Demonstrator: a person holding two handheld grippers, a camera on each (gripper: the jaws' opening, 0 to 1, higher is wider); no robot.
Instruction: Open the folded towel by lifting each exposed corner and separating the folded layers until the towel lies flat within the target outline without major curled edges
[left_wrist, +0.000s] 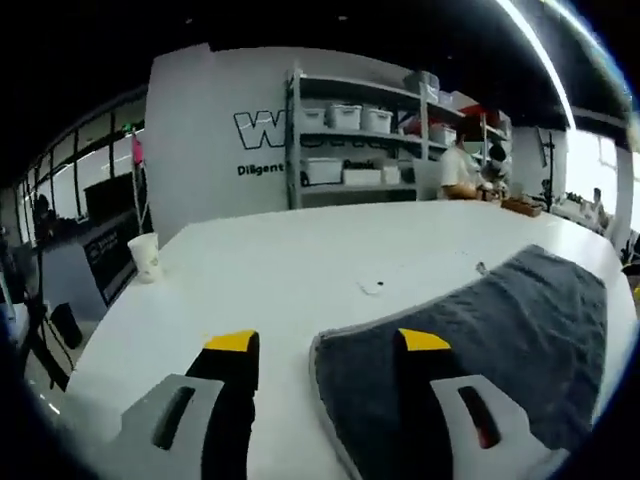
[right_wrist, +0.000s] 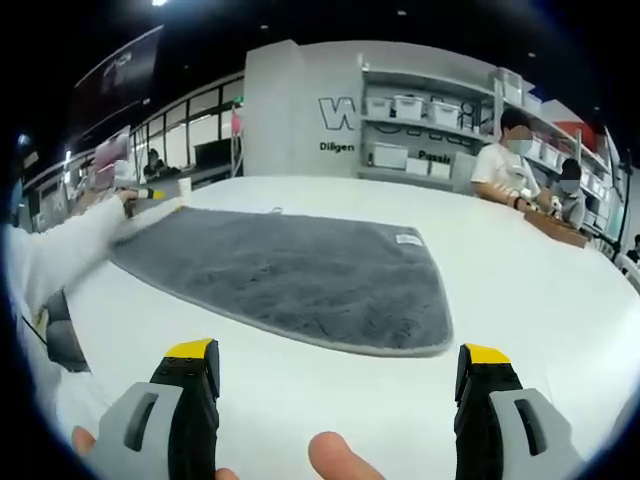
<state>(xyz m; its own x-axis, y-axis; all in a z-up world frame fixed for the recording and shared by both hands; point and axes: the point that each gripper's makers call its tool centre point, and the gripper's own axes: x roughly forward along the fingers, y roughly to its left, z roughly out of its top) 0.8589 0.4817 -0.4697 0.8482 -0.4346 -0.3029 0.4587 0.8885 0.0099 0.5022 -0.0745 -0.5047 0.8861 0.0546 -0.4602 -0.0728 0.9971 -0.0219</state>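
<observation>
A grey towel (right_wrist: 290, 270) lies spread out flat on the white table (right_wrist: 520, 300), with a small white label (right_wrist: 407, 238) near its far right edge. My right gripper (right_wrist: 338, 352) stands open a short way in front of the towel's near edge, with nothing between its jaws. In the left gripper view, the towel (left_wrist: 500, 320) stretches off to the right. My left gripper (left_wrist: 328, 343) is open at a rounded corner, its right jaw over the cloth and its left jaw over bare table. In the right gripper view, the left gripper (right_wrist: 158, 194) shows at the towel's far left corner, at the end of a white sleeve (right_wrist: 60, 250).
A paper cup (left_wrist: 146, 256) stands near the table's left edge. A small scrap (left_wrist: 372, 287) lies on the table beyond the towel. Shelves with white bins (left_wrist: 360, 130) line the back wall. People (right_wrist: 510, 165) sit at the far right end by a wooden item (right_wrist: 555, 228).
</observation>
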